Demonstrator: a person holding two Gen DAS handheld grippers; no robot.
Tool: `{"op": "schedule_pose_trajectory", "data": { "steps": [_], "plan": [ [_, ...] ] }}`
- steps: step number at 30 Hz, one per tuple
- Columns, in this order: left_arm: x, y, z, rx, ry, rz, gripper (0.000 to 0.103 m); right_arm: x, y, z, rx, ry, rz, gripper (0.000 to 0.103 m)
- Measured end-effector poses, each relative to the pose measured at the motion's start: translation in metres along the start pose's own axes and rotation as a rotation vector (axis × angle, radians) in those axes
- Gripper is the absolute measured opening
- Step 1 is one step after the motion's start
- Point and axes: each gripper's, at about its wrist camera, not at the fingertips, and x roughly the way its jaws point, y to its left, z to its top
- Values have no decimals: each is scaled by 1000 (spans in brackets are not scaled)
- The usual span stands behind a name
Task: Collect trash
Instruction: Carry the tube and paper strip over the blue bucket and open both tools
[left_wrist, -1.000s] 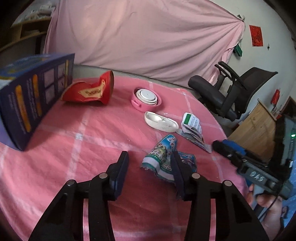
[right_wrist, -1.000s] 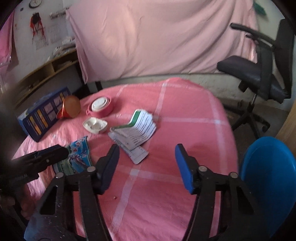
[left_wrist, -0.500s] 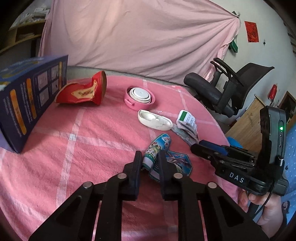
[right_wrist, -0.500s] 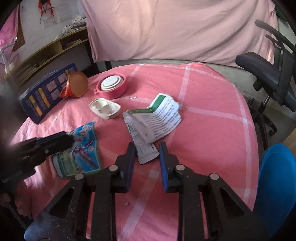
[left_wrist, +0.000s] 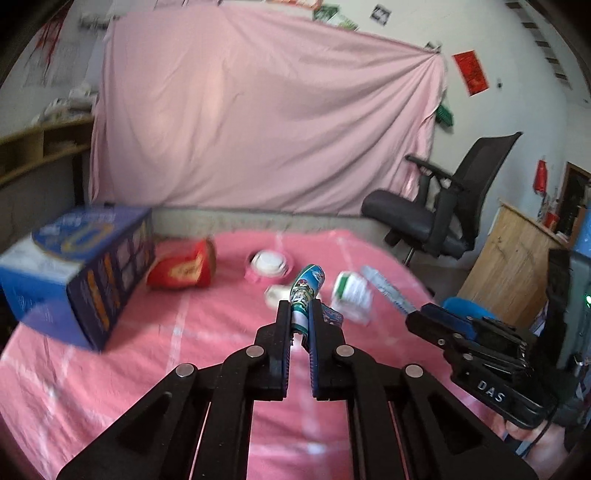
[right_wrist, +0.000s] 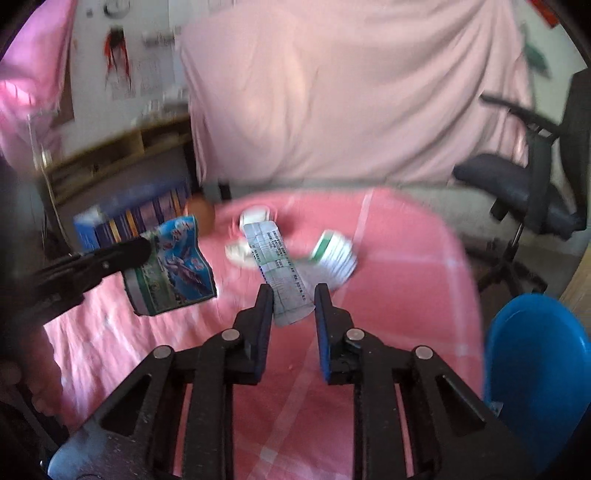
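Observation:
My left gripper (left_wrist: 298, 314) is shut on a blue and green snack wrapper (left_wrist: 306, 291) and holds it lifted above the pink tablecloth; the wrapper also shows hanging in the right wrist view (right_wrist: 171, 269). My right gripper (right_wrist: 293, 299) is shut on a white and green paper leaflet (right_wrist: 280, 269), whose folded end (right_wrist: 334, 254) trails above the cloth; the leaflet also shows in the left wrist view (left_wrist: 352, 291). The right gripper shows at the right of the left wrist view (left_wrist: 436, 321).
On the table lie a blue box (left_wrist: 81, 273), a red cup on its side (left_wrist: 181, 269), a pink round container (left_wrist: 269, 264) and a white lid (right_wrist: 236, 253). A blue bin (right_wrist: 535, 365) stands at the right. A black office chair (left_wrist: 436, 218) stands beyond the table.
Both grippers have risen from the table. The left has lifted the snack wrapper and the right has lifted the leaflet off the cloth.

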Motion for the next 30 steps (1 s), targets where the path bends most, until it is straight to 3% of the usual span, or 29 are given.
{"op": "schedule_pose_trajectory", "data": {
  "steps": [6,12,20,30],
  "plan": [
    [-13,-47,22,104,-121,-53,6,-62,-19,8,47,-276,-94,48],
    [-12,-99,34,195,-180,-131,6,-106,-51,10,124,-434,-219,48],
    [11,-173,31,291,-180,-270,7,-148,-100,-15,209,-445,-395,48],
    [61,-261,5,337,-50,-386,7,-165,-175,-49,431,-327,-528,48]
  ]
}}
